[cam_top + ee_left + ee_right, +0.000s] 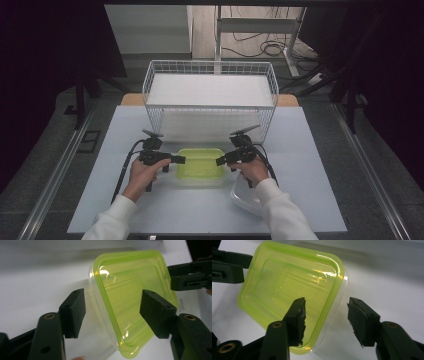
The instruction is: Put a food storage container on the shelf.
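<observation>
A clear plastic container with a yellow-green lid (200,163) sits on the pale table in front of the person. My left gripper (181,160) is at the container's left end, open, its jaws astride the lid's edge (110,305). My right gripper (219,161) is at the right end, also open, one jaw over the lid (287,290) and the other outside the rim. Neither pair of jaws presses on the container. The opposite gripper's black jaws show at the far end in each gripper view.
A white wire basket (210,100) stands on the table just behind the container. A white tray-like object (245,200) lies near the right forearm at the front. The table (310,165) has bare surface to the left and right.
</observation>
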Demonstrator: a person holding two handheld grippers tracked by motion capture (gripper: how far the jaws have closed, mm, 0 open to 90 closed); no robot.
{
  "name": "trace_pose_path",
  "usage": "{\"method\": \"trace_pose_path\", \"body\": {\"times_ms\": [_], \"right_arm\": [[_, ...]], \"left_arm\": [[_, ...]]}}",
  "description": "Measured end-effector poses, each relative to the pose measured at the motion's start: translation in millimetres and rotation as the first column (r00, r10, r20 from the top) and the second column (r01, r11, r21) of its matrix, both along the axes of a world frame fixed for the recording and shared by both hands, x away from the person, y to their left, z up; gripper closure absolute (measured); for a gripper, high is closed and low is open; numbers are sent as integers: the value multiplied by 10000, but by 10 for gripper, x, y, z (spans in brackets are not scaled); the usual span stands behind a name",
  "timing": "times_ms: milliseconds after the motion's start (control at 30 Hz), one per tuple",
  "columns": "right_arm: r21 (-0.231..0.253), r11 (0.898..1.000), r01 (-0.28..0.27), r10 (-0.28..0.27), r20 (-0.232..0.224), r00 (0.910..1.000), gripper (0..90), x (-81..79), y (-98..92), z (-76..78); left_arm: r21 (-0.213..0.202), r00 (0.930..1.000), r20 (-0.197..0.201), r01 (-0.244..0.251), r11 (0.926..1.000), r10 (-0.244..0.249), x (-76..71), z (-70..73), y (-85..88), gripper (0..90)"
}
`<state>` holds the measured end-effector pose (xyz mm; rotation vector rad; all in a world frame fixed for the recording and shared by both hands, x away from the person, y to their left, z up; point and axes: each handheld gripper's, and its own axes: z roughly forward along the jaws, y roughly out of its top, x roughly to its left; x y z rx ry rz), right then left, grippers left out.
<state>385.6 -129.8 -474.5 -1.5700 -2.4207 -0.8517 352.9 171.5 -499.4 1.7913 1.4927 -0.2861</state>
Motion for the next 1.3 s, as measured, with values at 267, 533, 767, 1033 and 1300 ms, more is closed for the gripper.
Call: {"method": "trace_pose_path", "body": {"times_ms": [267, 533, 767, 1033, 1300], "right_arm": [[258, 9997, 55, -41, -516, 9987, 574, 32, -22, -60], [900, 9957, 214, -132, -906, 9958, 705, 21, -69, -59], [1012, 9944, 301, -263, -385, 9989, 755, -63, -117, 51], [1399, 9899, -237, 143, 676, 9976, 770, -184, -218, 229], [1369, 9860, -950, 700, 1768, 9818, 775, -354, -271, 393]], "left_arm": [[-342, 9992, -340, 213, 9992, -225, 10, -76, -31, 488], [-756, 9989, -471, -94, 9971, 59, 3, -56, -25, 663], [-651, 9999, -42, 95, 9978, -98, -74, 4, -30, 756], [-1287, 9970, 677, 466, 9906, -381, -195, 143, 5, 773], [-1308, 9859, 1583, 748, 9886, -537, -333, 336, 2, 776]]}}
